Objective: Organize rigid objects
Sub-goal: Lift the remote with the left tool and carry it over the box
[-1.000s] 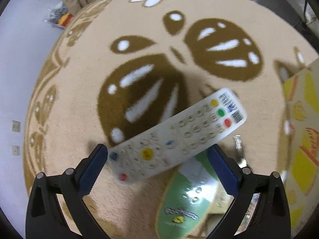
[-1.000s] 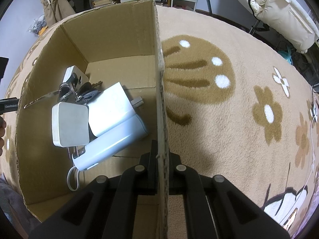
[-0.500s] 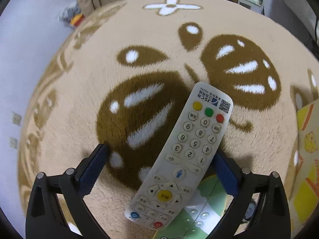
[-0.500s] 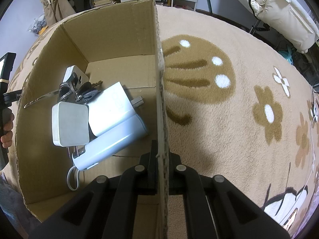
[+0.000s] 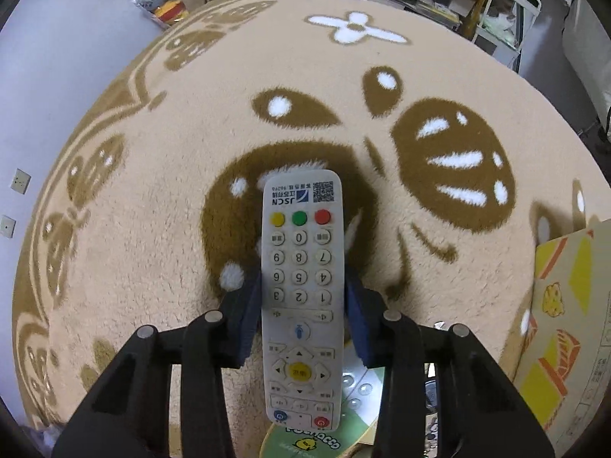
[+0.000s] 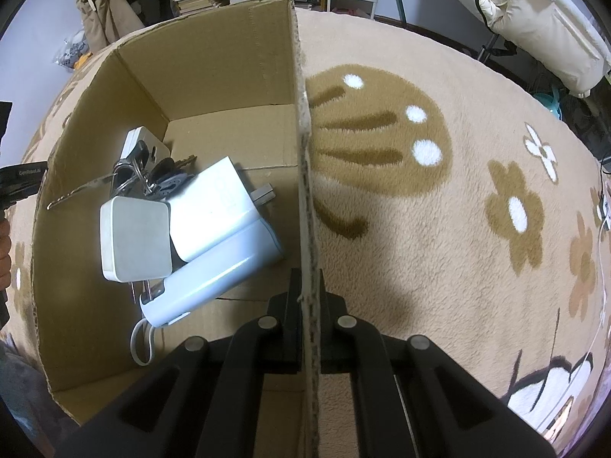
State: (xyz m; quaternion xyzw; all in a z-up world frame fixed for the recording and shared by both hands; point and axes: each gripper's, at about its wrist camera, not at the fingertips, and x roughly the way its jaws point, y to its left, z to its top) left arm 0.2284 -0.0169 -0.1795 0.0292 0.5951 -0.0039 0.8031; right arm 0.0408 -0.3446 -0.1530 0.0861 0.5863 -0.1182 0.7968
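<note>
Item: white remote (image 5: 301, 297), centre of the left view, pinched across its width by my left gripper (image 5: 301, 305); I see blue pads (image 5: 250, 316) against both long edges, near mid-length.
Item: cardboard box (image 6: 214, 68), left half of the right view, my right gripper (image 6: 308, 328) clamped on its near wall. Contents: keys (image 6: 152, 179), white adapters (image 6: 133, 238), pale blue power bank (image 6: 217, 274).
Risk: smooth edges, so I judge the remote may swivel or slip out onto the rug (image 5: 152, 191). Risk: the thin wall may buckle.
</note>
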